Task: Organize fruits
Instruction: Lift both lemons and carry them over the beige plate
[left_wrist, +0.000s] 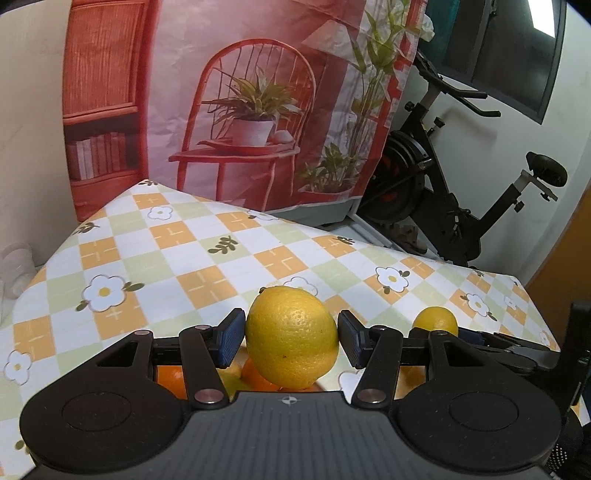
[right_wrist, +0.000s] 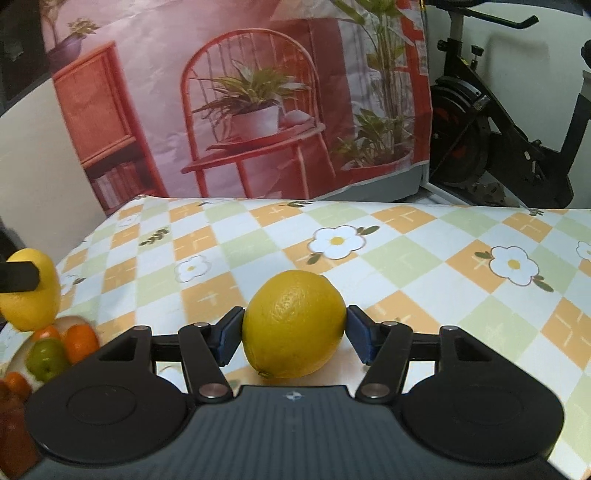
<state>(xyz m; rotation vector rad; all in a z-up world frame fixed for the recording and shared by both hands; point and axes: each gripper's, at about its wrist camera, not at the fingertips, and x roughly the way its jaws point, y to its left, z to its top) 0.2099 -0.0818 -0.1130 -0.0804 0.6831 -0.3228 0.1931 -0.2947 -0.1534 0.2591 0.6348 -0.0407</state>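
Left gripper (left_wrist: 291, 338) clamped on a yellow lemon (left_wrist: 291, 336) at lower centre, above oranges (left_wrist: 258, 376), right gripper (right_wrist: 293, 334) closed on a second lemon (right_wrist: 293, 325) over the checkered surface (right_wrist: 406, 251)

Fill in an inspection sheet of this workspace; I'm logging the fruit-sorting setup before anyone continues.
Surface: checked floral tablecloth covering the table.
Job's things: one lemon in the left gripper; a second lemon in the right gripper; oranges and a green fruit grouped at the left edge of the right wrist view.
Clutter: nothing seen.
Grippers: both jaws closed on their lemons.
Cables: nothing seen.
Surroundings: printed backdrop, exercise bike.
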